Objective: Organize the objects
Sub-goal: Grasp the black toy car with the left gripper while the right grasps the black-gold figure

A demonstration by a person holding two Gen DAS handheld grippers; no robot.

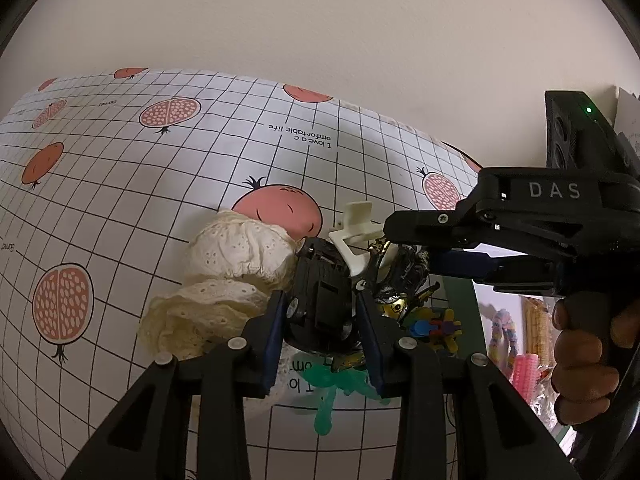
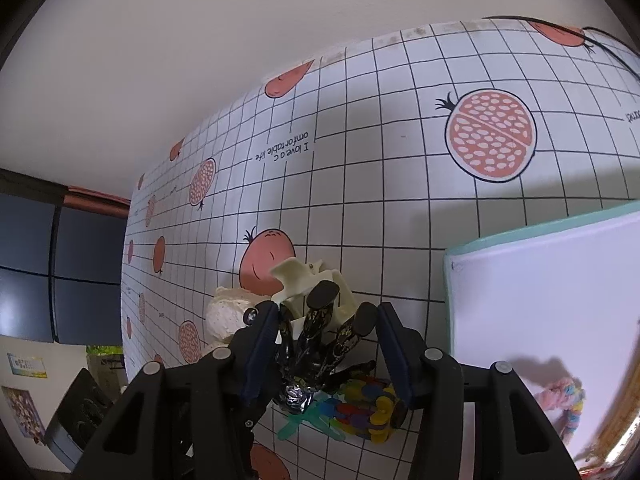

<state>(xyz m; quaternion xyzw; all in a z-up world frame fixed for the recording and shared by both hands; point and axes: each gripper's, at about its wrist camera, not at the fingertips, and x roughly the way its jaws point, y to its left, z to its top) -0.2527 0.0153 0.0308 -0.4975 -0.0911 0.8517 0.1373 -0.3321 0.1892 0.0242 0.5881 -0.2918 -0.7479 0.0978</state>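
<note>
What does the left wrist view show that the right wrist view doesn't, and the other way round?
Only the left wrist view shows the right gripper itself, the hand holding it, and a black toy car between the left jaws. Only the right wrist view shows the blue cabinet doors and the glossy black-and-gold toy between the right jaws. Both show the lace cloth, the white plastic part, the green stretchy toy, the colourful plastic pieces and the pomegranate tablecloth.

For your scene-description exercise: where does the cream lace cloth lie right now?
In the left wrist view, the cream lace cloth lies bunched on the pomegranate-print tablecloth, left of centre, against the black toy car.
</note>
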